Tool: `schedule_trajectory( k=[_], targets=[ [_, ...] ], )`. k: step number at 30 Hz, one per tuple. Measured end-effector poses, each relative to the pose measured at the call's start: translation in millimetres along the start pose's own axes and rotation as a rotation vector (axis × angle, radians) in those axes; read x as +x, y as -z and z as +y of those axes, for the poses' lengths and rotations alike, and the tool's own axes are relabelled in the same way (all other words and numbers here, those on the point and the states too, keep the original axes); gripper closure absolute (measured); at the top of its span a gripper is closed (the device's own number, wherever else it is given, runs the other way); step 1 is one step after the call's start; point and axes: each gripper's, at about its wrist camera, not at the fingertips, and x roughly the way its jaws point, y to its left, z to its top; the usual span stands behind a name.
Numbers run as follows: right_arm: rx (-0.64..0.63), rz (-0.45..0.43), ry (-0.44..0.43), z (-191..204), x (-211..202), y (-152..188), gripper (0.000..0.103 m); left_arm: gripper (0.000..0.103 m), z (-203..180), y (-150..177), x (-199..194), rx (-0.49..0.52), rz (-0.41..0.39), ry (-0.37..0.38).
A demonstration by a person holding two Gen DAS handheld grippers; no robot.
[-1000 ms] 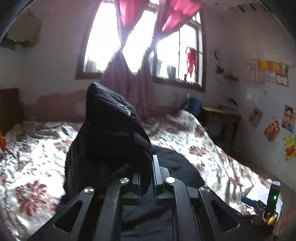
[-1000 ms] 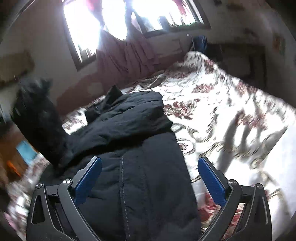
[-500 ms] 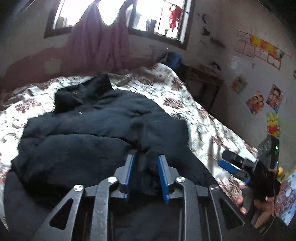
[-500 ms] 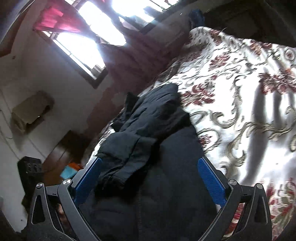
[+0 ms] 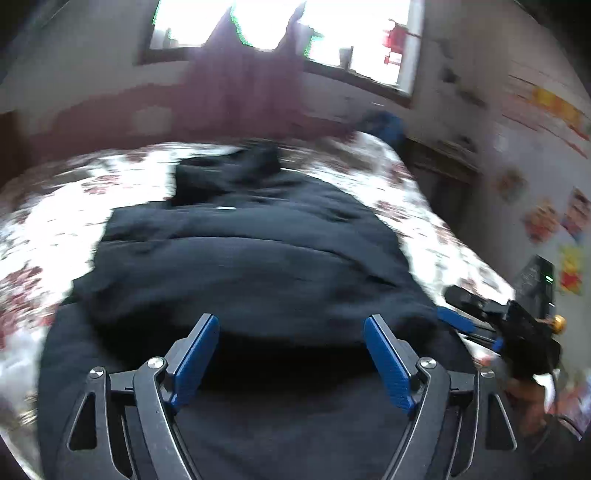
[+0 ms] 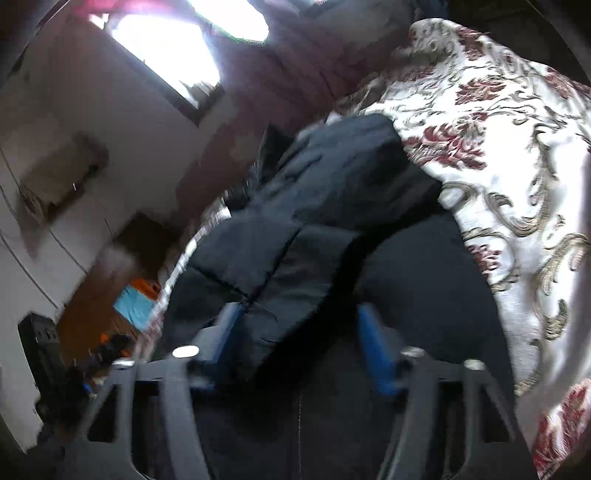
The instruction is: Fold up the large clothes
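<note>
Since the earlier frame: left gripper (image 5: 291, 350) has let go of the bunched black fabric it held raised and come down; that fold now lies flat on the jacket (image 5: 251, 266). Its jaws have just been opening and stand wide, nothing between the blue pads (image 5: 195, 354), only jacket cloth below and ahead of them.

Right gripper (image 6: 299, 343): jaws have just been closing from wide to roughly a third open. A folded edge of the jacket (image 6: 288, 266) sits between the pads. Blur hides whether the pads press on it, so grip cannot be told.

No containers in view.

Jacket: black, padded, spread on the bed (image 5: 55, 221), directly ahead of both grippers. In the left wrist view the folded-over layer runs crosswise just beyond the fingertips, collar end farthest away. In the right wrist view a quilted flap lies atop the lower layer and reaches into the jaw gap.

Surroundings, left wrist view: floral bedspread on both sides of the jacket; right gripper (image 5: 465, 317) and the person's hand (image 5: 528, 398) to the right, at the jacket's edge; window (image 5: 280, 26) with curtain (image 5: 243, 85) far ahead; posters (image 5: 569, 266) on the wall to the right. Right wrist view: floral bedspread (image 6: 517, 155) to the right; dark wooden furniture (image 6: 122, 266) with orange and blue items at left. Nothing lies between either gripper and the jacket.
</note>
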Motion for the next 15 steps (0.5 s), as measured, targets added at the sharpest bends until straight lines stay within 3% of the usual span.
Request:
schedule_trajectory(
  k=[1,2,3,4,9,15],
  targets=[
    [-0.017,-0.005,0.025,3,-2,0,0.078,0.022,12,0,-1,-0.025,-0.003,-0.051],
    [-0.03,-0.007,0.043,5,-3,-1,0.084,0.021,25,-1,-2,-0.052,-0.001,-0.1],
    [-0.035,-0.014,0.051,5,-6,-2,0.098,0.021,34,-1,-2,-0.073,0.004,-0.128],
    [-0.034,-0.023,0.049,4,-9,-2,0.102,0.021,49,-1,-2,-0.107,0.011,-0.163],
    [-0.096,-0.115,0.094,11,-32,-10,0.102,0.021,96,4,-2,-0.215,0.02,-0.221],
    [-0.111,-0.203,0.199,8,-53,-18,0.102,0.021,109,5,15,-0.241,0.05,-0.245]
  ],
)
